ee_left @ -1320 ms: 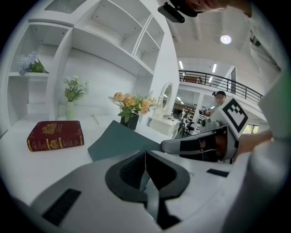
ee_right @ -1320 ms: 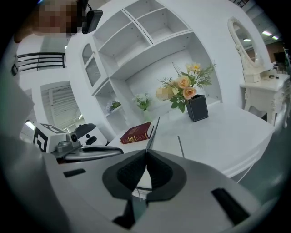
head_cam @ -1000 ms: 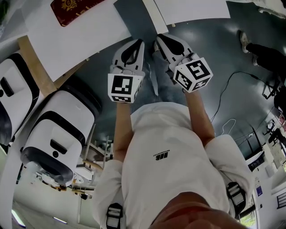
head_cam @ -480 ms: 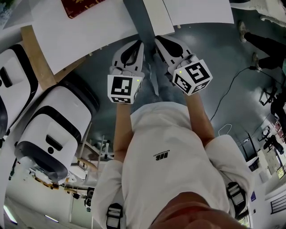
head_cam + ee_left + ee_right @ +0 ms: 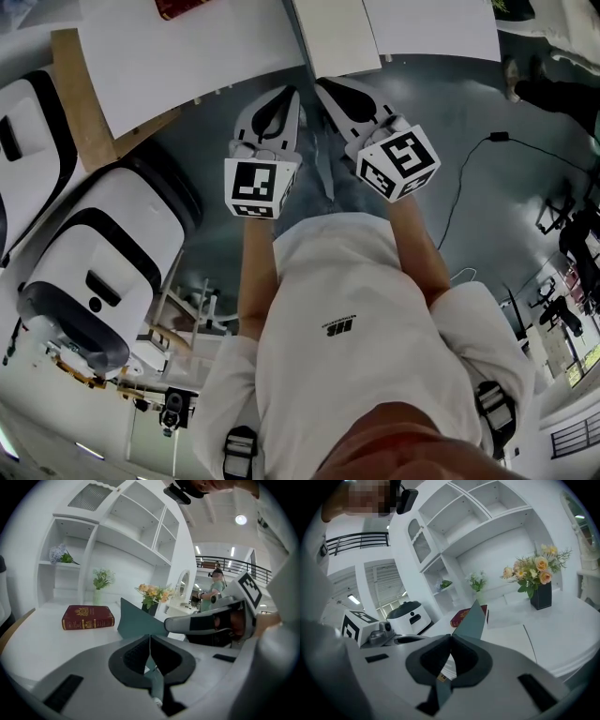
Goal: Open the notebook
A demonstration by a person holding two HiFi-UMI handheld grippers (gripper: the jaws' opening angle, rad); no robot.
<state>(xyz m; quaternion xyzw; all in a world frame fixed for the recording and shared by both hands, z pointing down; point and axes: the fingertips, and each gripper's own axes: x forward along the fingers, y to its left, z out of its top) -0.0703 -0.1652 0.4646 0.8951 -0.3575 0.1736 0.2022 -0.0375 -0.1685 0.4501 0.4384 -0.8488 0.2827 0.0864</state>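
Note:
The notebook (image 5: pixel 183 7), a dark red book with a gold emblem, lies closed on the white table (image 5: pixel 187 56) and is cut by the top edge of the head view. It shows flat and closed in the left gripper view (image 5: pixel 88 617) and partly behind the jaws in the right gripper view (image 5: pixel 464 616). My left gripper (image 5: pixel 291 91) and right gripper (image 5: pixel 323 84) are side by side at the table's near edge, over the floor gap, well short of the book. The left gripper's (image 5: pixel 150 637) jaws meet, and the right gripper's (image 5: pixel 451 637) too, with nothing held.
Two white machines with black bands (image 5: pixel 103 272) stand on the left. A second white tabletop (image 5: pixel 431 23) lies on the right, beyond a gap of dark floor. A flower vase (image 5: pixel 536 581) and white shelves (image 5: pixel 122 531) are at the back. A cable (image 5: pixel 469 187) crosses the floor.
Both grippers have moved forward toward the table edge. In the head view the table and the book have slid up, so only the book's lower edge still shows.

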